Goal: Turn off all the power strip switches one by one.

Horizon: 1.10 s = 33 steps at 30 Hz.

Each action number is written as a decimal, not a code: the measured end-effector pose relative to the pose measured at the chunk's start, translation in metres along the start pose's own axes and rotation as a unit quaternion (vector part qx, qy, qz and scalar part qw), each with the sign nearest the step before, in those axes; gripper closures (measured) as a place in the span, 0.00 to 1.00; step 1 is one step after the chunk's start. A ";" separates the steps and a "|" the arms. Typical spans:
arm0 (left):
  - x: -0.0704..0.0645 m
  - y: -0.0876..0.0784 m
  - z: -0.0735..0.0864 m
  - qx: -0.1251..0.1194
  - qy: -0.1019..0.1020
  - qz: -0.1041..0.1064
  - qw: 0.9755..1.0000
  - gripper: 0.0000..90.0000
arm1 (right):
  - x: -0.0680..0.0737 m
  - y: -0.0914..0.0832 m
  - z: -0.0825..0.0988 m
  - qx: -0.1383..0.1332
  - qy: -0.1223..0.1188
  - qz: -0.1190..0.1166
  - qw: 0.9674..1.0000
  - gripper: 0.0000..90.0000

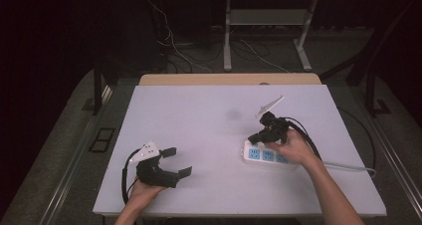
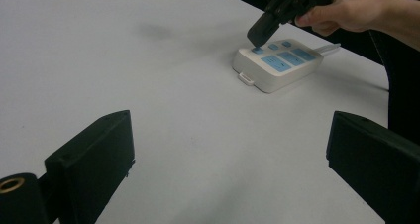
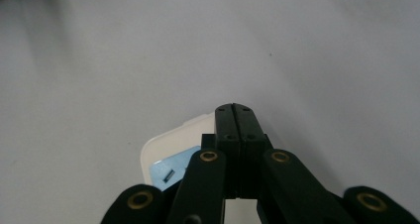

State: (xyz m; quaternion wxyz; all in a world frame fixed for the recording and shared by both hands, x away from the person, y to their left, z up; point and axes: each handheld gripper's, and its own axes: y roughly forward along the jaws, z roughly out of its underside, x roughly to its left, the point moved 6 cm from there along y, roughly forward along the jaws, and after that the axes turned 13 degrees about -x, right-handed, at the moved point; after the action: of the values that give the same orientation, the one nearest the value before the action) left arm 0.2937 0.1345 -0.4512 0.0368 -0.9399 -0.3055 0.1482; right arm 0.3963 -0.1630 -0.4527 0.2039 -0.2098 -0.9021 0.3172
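A white power strip [image 1: 268,156] with blue socket panels lies on the right half of the white table [image 1: 199,115]. My right gripper [image 1: 255,139] is shut with nothing between its jaws, and its tip points down at the strip's left end. In the left gripper view that tip [image 2: 257,35] meets a small blue button [image 2: 257,50] on the strip [image 2: 277,65]. The right gripper view has the closed jaws [image 3: 234,110] over the strip's corner [image 3: 163,149]. My left gripper [image 1: 179,161] rests open at the front left, its jaws [image 2: 230,159] wide apart and empty.
The strip's white cord [image 1: 348,167] runs off to the table's right edge. Behind the table, a wooden strip [image 1: 229,79] lines its far edge, and loose cables [image 1: 174,46] and a metal frame [image 1: 228,36] sit on the dark floor.
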 end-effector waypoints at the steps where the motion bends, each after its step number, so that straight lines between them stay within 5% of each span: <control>1: 0.000 0.000 0.000 0.000 0.000 0.000 1.000 0.03 | 0.001 -0.002 -0.003 -0.004 -0.002 -0.002 1.000 1.00; 8: -0.001 0.000 -0.001 -0.003 -0.002 0.001 1.000 0.03 | 0.006 -0.022 -0.016 -0.033 0.002 -0.007 0.999 1.00; 14: -0.002 -0.001 -0.002 -0.007 -0.004 0.003 1.000 0.03 | 0.005 -0.043 -0.015 -0.050 0.012 0.013 0.999 0.98; 25: -0.003 -0.001 -0.003 -0.014 -0.008 0.002 1.000 0.03 | 0.004 -0.088 -0.002 -0.120 0.055 0.064 0.989 0.49; 33: -0.003 -0.002 -0.004 -0.016 -0.010 -0.002 1.000 0.04 | 0.008 -0.112 0.020 -0.167 0.086 0.097 0.977 0.13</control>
State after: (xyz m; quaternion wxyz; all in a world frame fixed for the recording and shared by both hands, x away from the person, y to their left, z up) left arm 0.2914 0.1348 -0.4466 0.0187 -0.9382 -0.3104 0.1521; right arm 0.3521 -0.2486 -0.3911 0.2107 -0.3534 -0.8971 0.1609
